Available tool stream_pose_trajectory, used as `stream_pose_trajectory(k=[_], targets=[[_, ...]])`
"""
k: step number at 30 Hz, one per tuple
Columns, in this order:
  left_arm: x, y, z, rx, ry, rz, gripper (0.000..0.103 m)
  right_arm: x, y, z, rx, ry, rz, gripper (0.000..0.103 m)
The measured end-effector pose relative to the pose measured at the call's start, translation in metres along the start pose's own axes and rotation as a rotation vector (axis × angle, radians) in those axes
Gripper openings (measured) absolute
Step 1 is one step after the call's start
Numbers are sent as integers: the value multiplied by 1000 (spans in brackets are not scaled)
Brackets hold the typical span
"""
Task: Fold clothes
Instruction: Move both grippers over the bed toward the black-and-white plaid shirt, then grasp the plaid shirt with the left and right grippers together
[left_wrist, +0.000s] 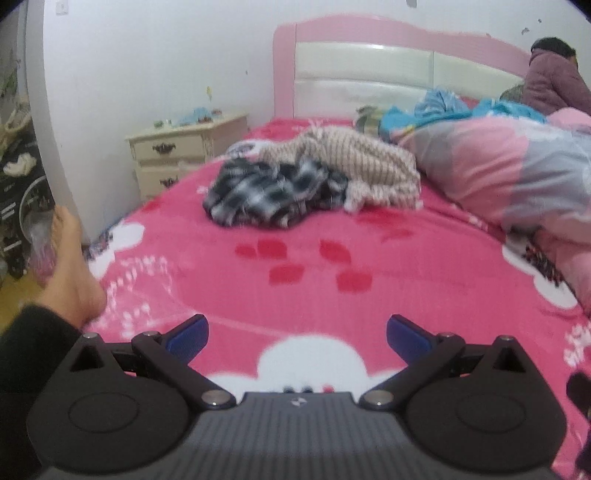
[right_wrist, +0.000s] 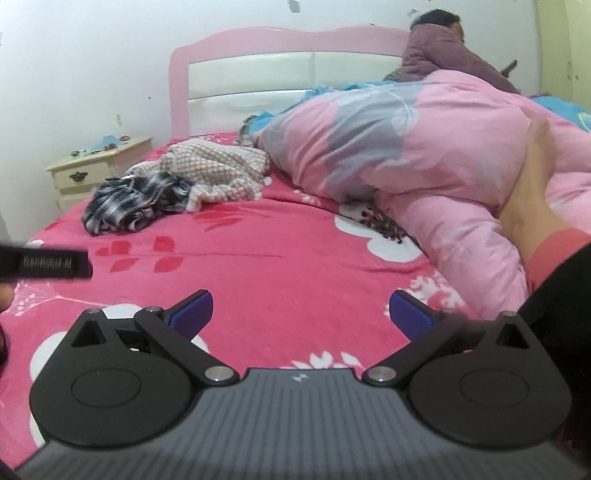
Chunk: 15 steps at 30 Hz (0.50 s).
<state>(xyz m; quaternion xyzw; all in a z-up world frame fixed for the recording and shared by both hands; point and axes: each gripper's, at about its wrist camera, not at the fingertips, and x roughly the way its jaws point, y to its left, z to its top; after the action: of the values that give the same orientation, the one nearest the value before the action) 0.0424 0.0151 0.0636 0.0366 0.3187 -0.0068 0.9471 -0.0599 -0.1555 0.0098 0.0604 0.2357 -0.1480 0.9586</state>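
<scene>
Both grippers hover spread and empty over the pink bedspread (left_wrist: 295, 266), the left gripper (left_wrist: 297, 332) and right gripper (right_wrist: 301, 310) well short of the plaid garment (left_wrist: 266, 195); it lies crumpled against the knit sweater (left_wrist: 369, 166); folding seems unstarted; next comes a reach toward it.

You are facing a bed with a pink-framed, white-padded headboard (right_wrist: 258, 70), spread with a bright pink fleece blanket (left_wrist: 295, 266) printed with white and red flowers. On it lies a crumpled dark plaid shirt (left_wrist: 266, 195), touching a rumpled beige striped knit garment (left_wrist: 369, 166) behind it. A bulky pink-and-grey floral quilt (right_wrist: 406, 147) is heaped along your right side.
</scene>
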Motion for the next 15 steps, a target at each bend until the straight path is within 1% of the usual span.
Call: stream_pose_trajectory(k=[5, 7, 12, 15], targets=[[8, 3, 37, 11, -29, -5, 103, -1, 10, 8, -37, -11, 30, 102], [7, 4, 47, 31, -46, 4, 103, -2, 15, 14, -51, -11, 43, 102], [15, 2, 69, 61, -81, 16, 103, 2, 22, 34, -34, -23, 69, 102], [24, 6, 84, 45, -102, 22, 103, 11, 30, 51, -27, -32, 81, 102]])
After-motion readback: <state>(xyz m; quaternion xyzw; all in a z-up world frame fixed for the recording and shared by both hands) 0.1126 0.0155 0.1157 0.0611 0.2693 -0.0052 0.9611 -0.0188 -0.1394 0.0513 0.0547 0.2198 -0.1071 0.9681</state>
